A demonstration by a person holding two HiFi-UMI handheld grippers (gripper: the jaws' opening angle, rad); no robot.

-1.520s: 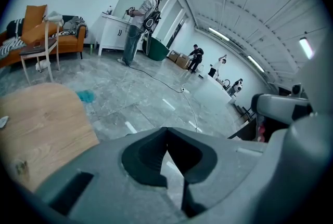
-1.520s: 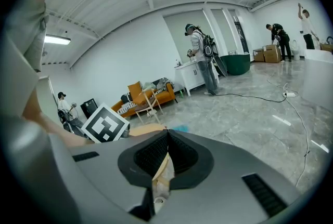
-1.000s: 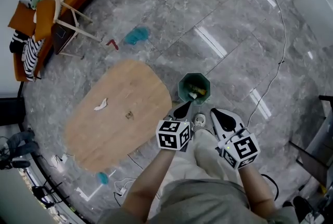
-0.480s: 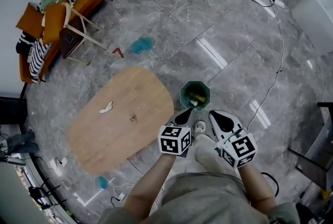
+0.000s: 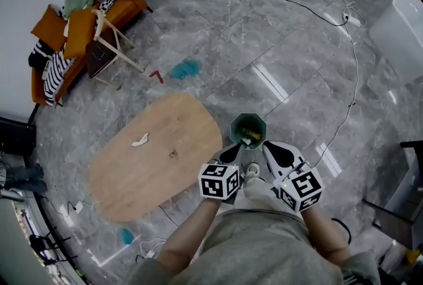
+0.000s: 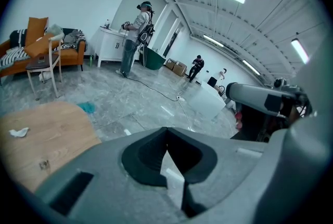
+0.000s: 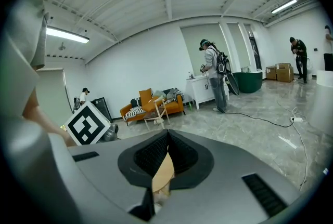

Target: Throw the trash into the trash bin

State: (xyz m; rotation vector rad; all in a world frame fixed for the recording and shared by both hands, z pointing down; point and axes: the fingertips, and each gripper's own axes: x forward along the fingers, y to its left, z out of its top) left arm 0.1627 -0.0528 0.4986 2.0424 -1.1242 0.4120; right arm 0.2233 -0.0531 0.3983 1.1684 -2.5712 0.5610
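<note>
We read both pairs of jaws as closed and empty. On the left gripper [image 5: 232, 150], its own view shows the tips meeting, with only floor in the slit behind them. On the right gripper [image 5: 272, 148] the tips also touch. A tan sliver fills the slit behind them, and we take that for the worktop [image 5: 132, 178] seen beyond rather than a thing held, though we cannot be sure.

The bin [image 5: 233, 126] stands on the floor just off the worktop's 3 o'clock end. It sits at 12 o'clock from the left jaws and 11 o'clock from the right, near both, and some trash already lies inside it.

What we judge is left to clear sits on the worktop. A white scrap [image 5: 139, 141] lies at about 10 o'clock from both grippers and well apart from them. A small brown bit [image 5: 172, 154] lies between the scrap and the jaws, nearer to us.

The scrap's long axis runs roughly 8 to 2 o'clock. The worktop is on the left gripper's side, so that gripper is the nearer one for either piece.

We judge that the next reach goes out towards 9 or 10 o'clock with the left jaws opened first. They should close across the scrap's short axis, along the 11 to 5 line. The scrap looks thin and lies flat, so it may slide on the smooth wood instead of lifting
</note>
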